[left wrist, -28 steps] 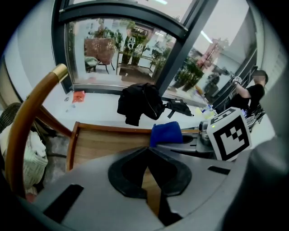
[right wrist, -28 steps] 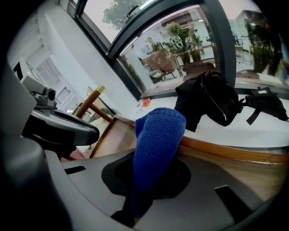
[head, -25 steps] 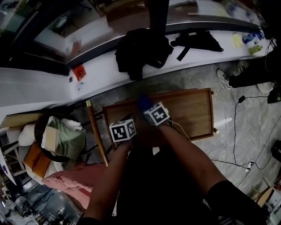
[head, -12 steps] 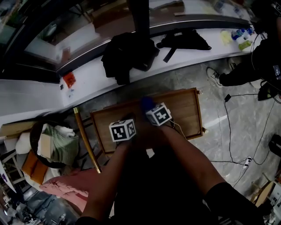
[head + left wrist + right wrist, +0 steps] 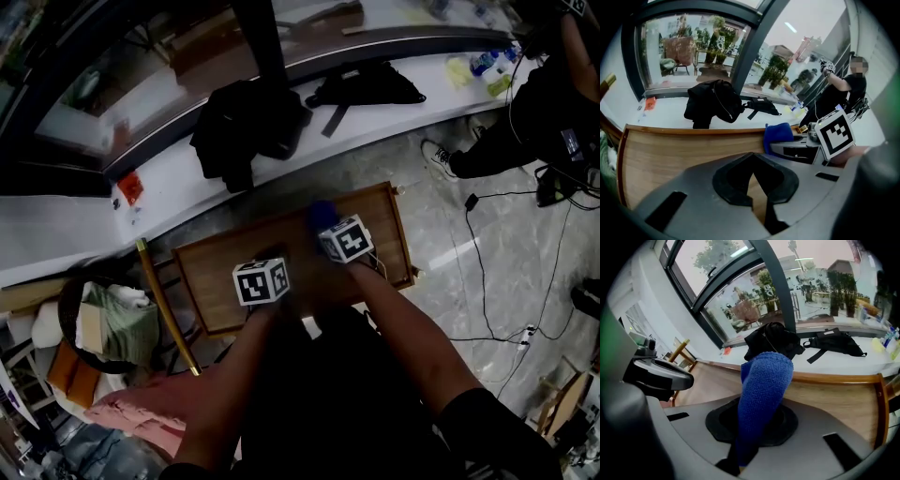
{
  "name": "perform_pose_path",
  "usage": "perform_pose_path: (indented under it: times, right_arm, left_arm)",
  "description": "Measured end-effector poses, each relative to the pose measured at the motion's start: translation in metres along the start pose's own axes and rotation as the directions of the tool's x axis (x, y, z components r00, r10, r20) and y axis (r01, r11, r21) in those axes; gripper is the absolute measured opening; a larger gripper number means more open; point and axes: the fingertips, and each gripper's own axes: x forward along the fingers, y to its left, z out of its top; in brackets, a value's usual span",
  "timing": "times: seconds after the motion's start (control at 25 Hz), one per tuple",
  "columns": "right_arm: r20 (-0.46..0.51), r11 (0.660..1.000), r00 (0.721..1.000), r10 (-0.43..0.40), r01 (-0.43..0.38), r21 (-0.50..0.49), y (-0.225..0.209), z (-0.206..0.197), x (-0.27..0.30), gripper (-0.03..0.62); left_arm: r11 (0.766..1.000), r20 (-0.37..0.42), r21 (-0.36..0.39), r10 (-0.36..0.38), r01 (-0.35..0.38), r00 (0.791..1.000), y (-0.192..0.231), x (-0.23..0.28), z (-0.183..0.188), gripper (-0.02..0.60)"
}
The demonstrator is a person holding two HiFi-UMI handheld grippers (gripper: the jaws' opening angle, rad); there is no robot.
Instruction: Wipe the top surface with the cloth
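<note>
Left gripper (image 5: pixel 753 174) sits clenched on nothing above the wooden table top (image 5: pixel 670 154). Beside it, the right gripper (image 5: pixel 757 420) is clamped on the blue cloth (image 5: pixel 764 380), which sticks out over the wood. Beyond the table, a black jacket (image 5: pixel 239 122) lies on the white ledge (image 5: pixel 178 173).

Black jacket (image 5: pixel 246 127), black bag (image 5: pixel 361 86) on white ledge (image 5: pixel 187 183).

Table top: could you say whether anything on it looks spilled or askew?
Nothing stands out: the table top is bare wood with no spill, and the right gripper holds the blue cloth.
</note>
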Motion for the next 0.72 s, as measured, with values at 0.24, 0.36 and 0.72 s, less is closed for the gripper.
perform_pose_path:
  times: [0.24,0.36,0.72]
  right_arm:
    - [0.002,0.998,1.000,-0.029,0.029,0.055,-0.034,-0.003,-0.019,0.048]
    - [0.014,0.996,0.998,-0.056,0.055,0.077,-0.049,-0.002,-0.031,0.048]
    - [0.011,0.982,0.988,-0.152,0.150,0.115,-0.098,-0.008,-0.060,0.048]
  left_arm:
    - [0.997,-0.007,0.073,-0.008,0.009,1.000,-0.020,0.009,0.006,0.009]
    - [0.997,-0.007,0.080,-0.025,0.025,1.000,-0.030,0.013,0.009,0.009]
    - [0.993,-0.010,0.113,-0.040,0.041,0.999,-0.042,0.016,0.014,0.009]
